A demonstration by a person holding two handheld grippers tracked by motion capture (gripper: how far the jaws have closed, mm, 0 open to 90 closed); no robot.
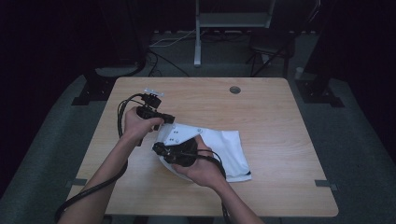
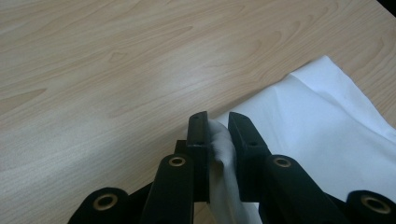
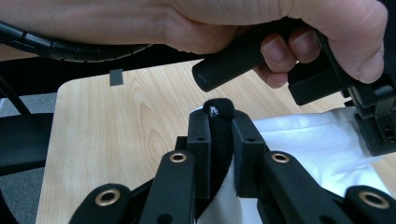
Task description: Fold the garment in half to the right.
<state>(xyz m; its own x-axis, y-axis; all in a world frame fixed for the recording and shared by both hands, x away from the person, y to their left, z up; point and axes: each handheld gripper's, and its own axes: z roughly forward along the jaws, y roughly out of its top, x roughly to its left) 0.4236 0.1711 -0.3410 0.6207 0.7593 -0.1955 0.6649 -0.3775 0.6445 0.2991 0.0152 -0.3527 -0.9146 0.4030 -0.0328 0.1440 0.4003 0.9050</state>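
White shirt [image 1: 224, 149] lies on the table [image 1: 271, 116]; left gripper [image 2: 218, 128] pinches its edge, right gripper [image 3: 219, 122] its black trim, ready to fold.

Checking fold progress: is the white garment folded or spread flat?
Folded: the white garment lies as a compact doubled rectangle, both claws pinching its left edge.

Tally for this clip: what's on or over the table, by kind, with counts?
White garment with a black trim edge: 1
Hand-held grippers, left gripper and right gripper, each with its jaws clamped on the garment: 2
Wooden table: 1
Total: 4
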